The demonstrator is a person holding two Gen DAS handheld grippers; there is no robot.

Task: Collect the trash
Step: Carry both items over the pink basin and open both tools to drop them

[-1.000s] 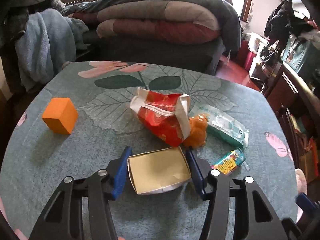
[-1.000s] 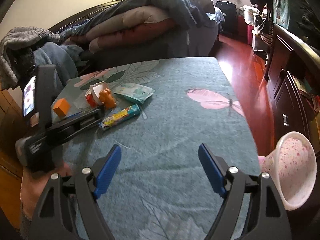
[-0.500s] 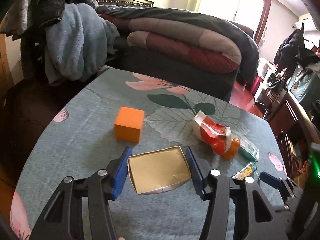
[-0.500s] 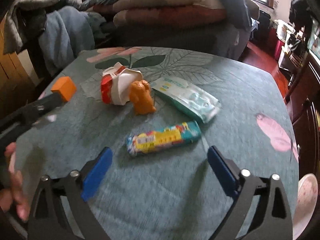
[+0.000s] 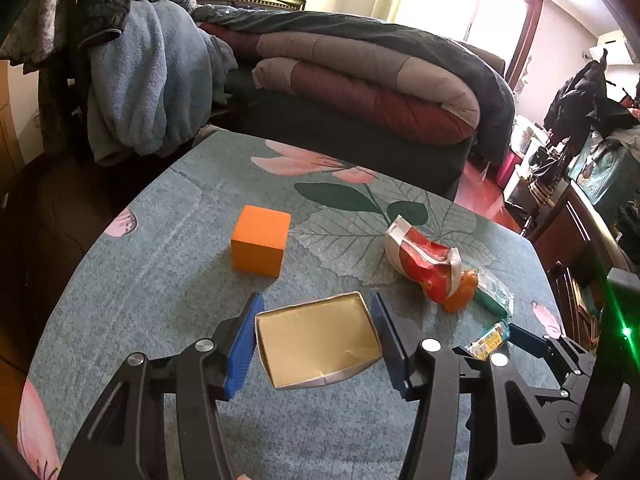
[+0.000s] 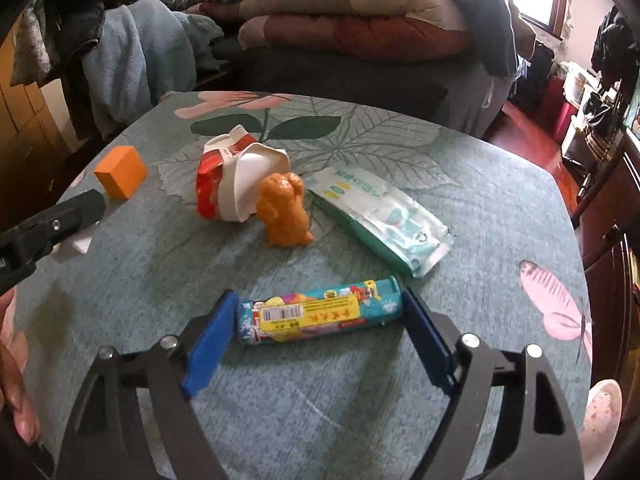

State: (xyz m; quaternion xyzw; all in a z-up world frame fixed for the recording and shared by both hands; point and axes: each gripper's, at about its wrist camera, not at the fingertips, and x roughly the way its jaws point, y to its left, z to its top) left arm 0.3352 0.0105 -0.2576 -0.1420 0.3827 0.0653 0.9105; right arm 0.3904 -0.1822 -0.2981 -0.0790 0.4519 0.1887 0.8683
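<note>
Left wrist view: left gripper point(image 5: 316, 336) clamped on an open cardboard box point(image 5: 318, 342), blue pads against its two side walls, box mouth facing the camera, inside tan and bare. Box sits above the teal flowered tablecloth point(image 5: 160, 280); can't tell if it touches the cloth. Orange cube point(image 5: 261, 241) stands just beyond the left pad, apart from it. Farther right, a crumpled red-and-white snack bag point(image 5: 424, 258) lies on its side with an orange toy figure point(image 5: 462, 290) touching its near end. A pale green wipes pack point(image 5: 494, 294) pokes out behind the figure. At the right edge the right gripper's black frame shows, with a colourful candy tube point(image 5: 490, 338) at its tips. Folded quilt point(image 5: 368, 80) on the bed behind the table, blue fleece point(image 5: 140, 80) hanging at left. Right wrist view: right gripper point(image 6: 316, 330) straddles the candy tube point(image 6: 318, 316) endwise, one blue pad at each end, jaws closing; pads look at or just off the ends, can't confirm firm contact. Tube lies flat on the cloth, barcode label up. Beyond it the orange figure point(image 6: 285, 210) stands upright, leaning on the snack bag point(image 6: 232, 178). Wipes pack point(image 6: 380, 216) lies flat just right of the figure. Orange cube point(image 6: 120, 176) far left. Left gripper's black finger enters from the left edge, a bit of white box wall below it. Part of a hand point(image 6: 16, 392) at lower left.
</note>
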